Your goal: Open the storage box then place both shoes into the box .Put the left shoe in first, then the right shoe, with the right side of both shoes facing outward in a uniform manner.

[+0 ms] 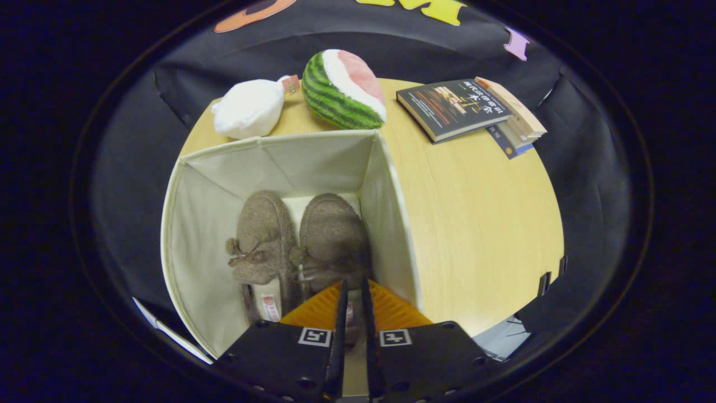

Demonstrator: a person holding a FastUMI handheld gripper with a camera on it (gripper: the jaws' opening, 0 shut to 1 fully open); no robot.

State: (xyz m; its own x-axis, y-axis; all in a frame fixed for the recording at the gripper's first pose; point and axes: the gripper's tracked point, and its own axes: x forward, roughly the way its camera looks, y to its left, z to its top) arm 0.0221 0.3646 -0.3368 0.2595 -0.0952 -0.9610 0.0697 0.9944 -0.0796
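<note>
We see the box (212, 224) standing open on the bench (475, 212), its pale fabric walls upright. Both shoes lie side by side on its floor, toes pointing away from us. The left shoe (263, 235) sits nearer the middle of the box, with a small pompom bow on its top and a label showing on its insole. The right shoe (333, 238) lies touching it and close to the box's right wall.

Our gripper (352, 302) hangs over the near edge of the box, just above the heel end of the right shoe. The fingers (313, 310) stand close together with only a narrow slit between them. Something of the shoe's heel shows in that slit, but we cannot tell whether the fingers press on it.

Beyond the box, at the far edge of the bench, rest a white plush (249, 109) and a watermelon plush (344, 89), the two just beside each other. Well apart to the right lies a stack of books (470, 109).
</note>
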